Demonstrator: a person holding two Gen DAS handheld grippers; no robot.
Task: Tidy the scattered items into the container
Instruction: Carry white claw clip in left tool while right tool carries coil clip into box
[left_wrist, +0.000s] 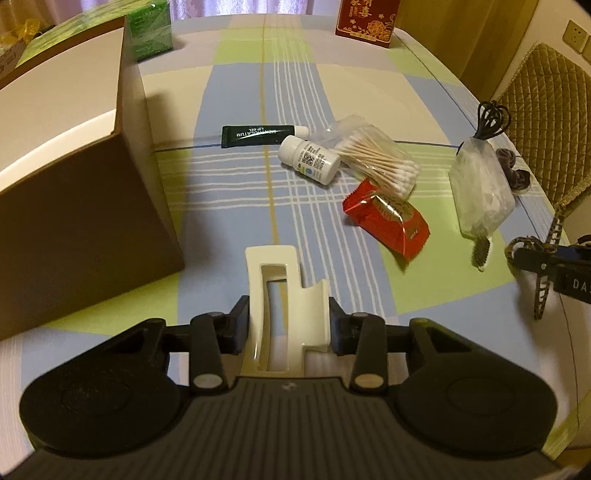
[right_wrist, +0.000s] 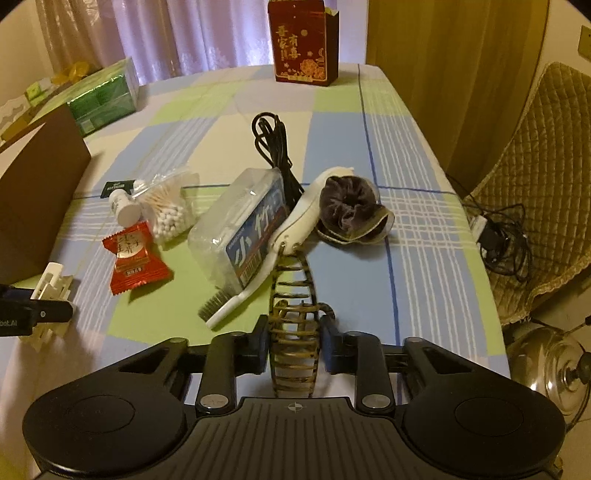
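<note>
My left gripper (left_wrist: 288, 325) is shut on a cream hair claw clip (left_wrist: 273, 295), held low over the table just right of the brown cardboard box (left_wrist: 74, 221). My right gripper (right_wrist: 293, 343) is shut on a brown tortoiseshell claw clip (right_wrist: 293, 325), near the table's right side. Scattered ahead lie a dark green lip gel tube (left_wrist: 258, 135), a white pill bottle (left_wrist: 308, 158), a bag of cotton swabs (left_wrist: 376, 158), a red candy packet (left_wrist: 388, 221), a clear plastic pack (right_wrist: 240, 229), a white brush (right_wrist: 258, 273), a black cable (right_wrist: 275, 147) and a dark scrunchie (right_wrist: 347, 210).
A green box (left_wrist: 151, 37) stands behind the cardboard box, and a red gift box (right_wrist: 303, 48) at the table's far end. A quilted chair (right_wrist: 535, 184) is off the right edge, with cables and a metal kettle (right_wrist: 550, 365) on the floor.
</note>
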